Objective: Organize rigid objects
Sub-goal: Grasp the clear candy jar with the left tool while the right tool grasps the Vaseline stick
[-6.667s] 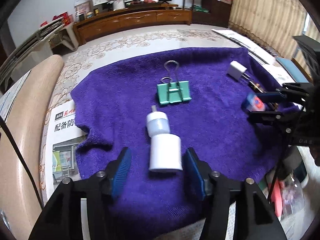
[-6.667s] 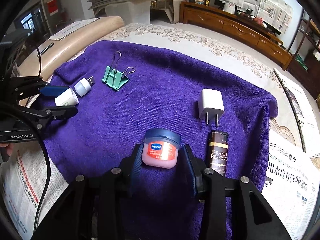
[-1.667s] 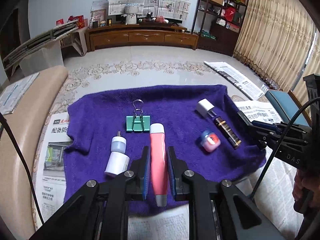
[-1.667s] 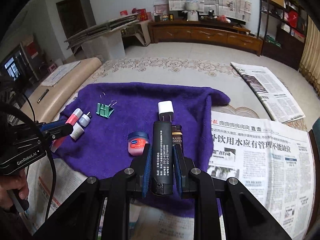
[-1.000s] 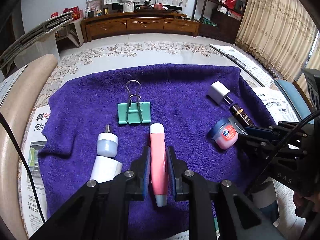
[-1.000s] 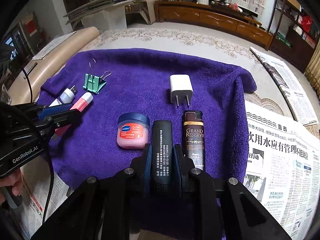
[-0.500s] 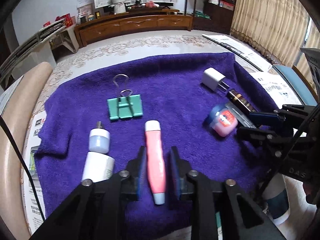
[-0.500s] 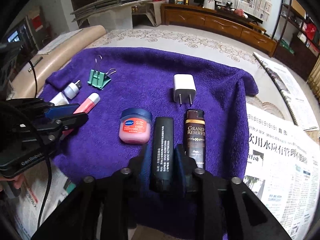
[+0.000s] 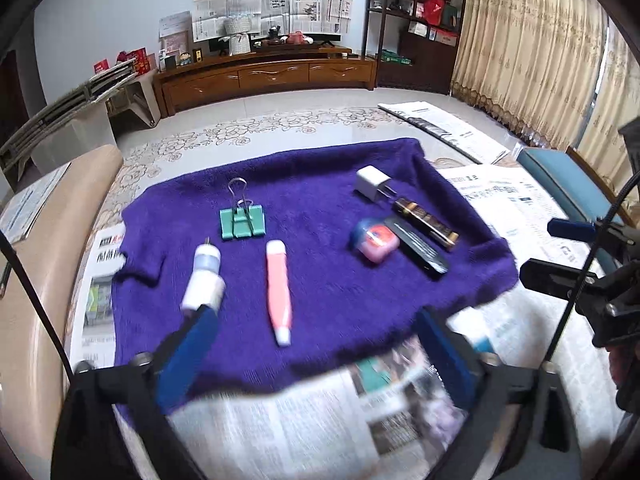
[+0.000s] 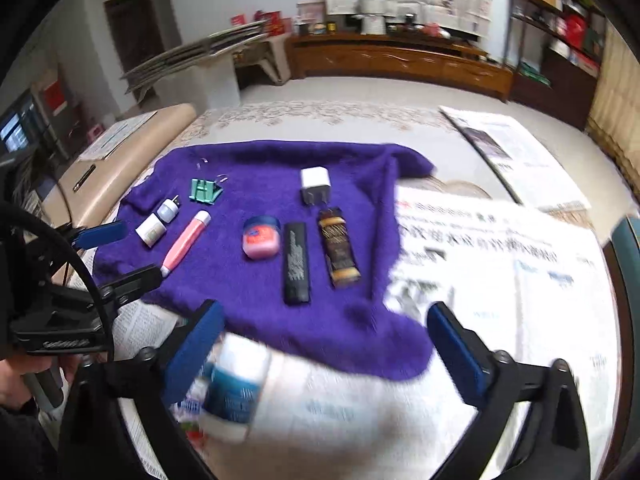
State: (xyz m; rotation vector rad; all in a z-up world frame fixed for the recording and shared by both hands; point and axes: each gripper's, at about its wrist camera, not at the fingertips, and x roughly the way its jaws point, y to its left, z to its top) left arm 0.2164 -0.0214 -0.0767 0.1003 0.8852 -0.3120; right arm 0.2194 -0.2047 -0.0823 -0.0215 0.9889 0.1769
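Bare purple towel (image 9: 328, 200) between green binder clip (image 9: 242, 222) and white charger (image 9: 372, 183).

Near the right wrist camera a white bottle with a teal label (image 10: 236, 388) is smeared past reading. The newspaper (image 9: 280, 432) is blurred too (print illegible), and the black tube (image 10: 296, 263) carries text too small to read.

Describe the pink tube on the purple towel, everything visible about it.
The pink tube is a slim, smooth, plastic-looking stick with a white cap at the far end and a pale tapered tip at the near end. It lies flat on the purple towel, lengthwise away from the camera, between the white bottle and the pink jar, below the green binder clip. Nothing touches it but the towel; the left tool stands wide, jaws opening, clear of it.
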